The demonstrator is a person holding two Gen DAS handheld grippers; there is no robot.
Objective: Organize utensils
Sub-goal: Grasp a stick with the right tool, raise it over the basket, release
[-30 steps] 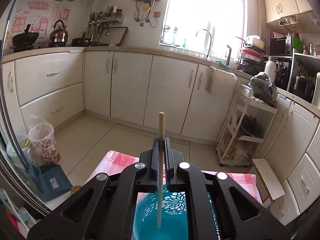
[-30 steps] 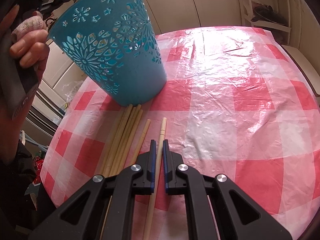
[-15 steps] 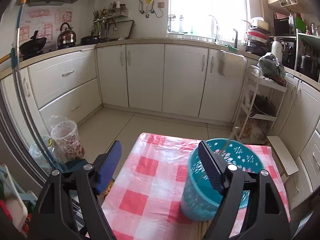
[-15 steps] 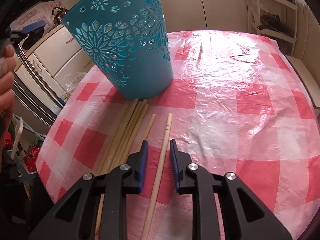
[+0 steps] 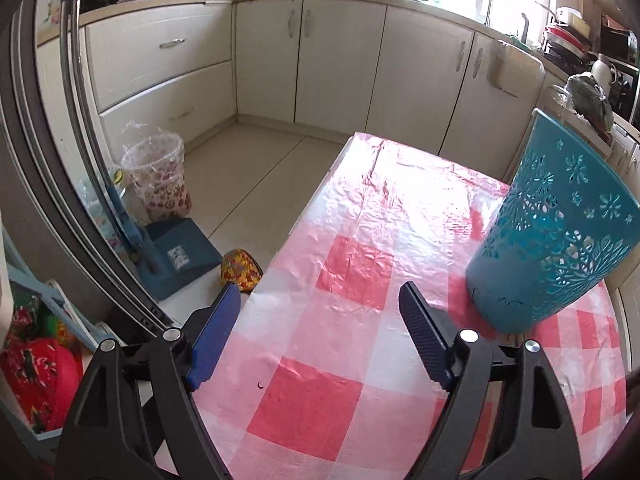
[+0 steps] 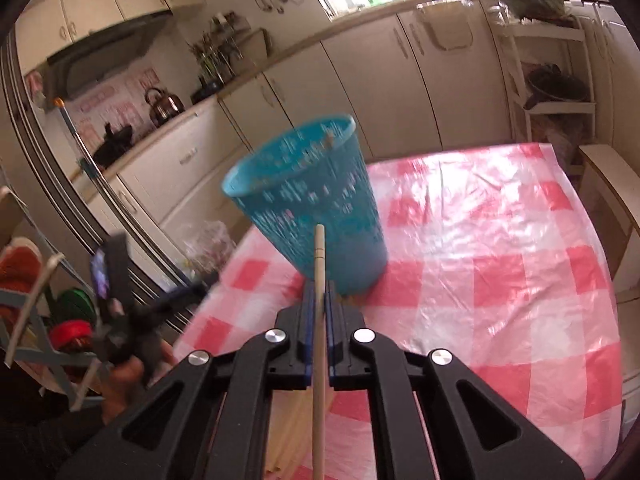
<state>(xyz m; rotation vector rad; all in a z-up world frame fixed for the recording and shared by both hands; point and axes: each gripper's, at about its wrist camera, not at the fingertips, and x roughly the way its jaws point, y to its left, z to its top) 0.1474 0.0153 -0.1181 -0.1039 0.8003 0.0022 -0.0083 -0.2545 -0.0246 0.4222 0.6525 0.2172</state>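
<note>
My right gripper (image 6: 318,294) is shut on a wooden chopstick (image 6: 319,252), raised off the red-checked table (image 6: 500,280). The stick's tip points at the side of the teal cut-out basket (image 6: 308,200) just beyond. More chopsticks (image 6: 290,416) lie on the cloth under that gripper, mostly hidden. My left gripper (image 5: 320,300) is open and empty, low over the table's left part (image 5: 340,264), with the basket (image 5: 552,240) to its right. In the right wrist view the left gripper (image 6: 116,280) appears blurred at the left, held by a hand (image 6: 124,384).
Cream kitchen cabinets (image 5: 336,56) line the far wall. On the floor left of the table stand a bagged bin (image 5: 158,176) and a blue dustpan (image 5: 180,252). A white rack (image 6: 552,80) and a stool (image 6: 608,184) stand beyond the table's right edge.
The left gripper let its chopstick go over the basket, opened wide and dropped down to the basket's left. The right gripper opened, closed on a chopstick on the table and lifted it.
</note>
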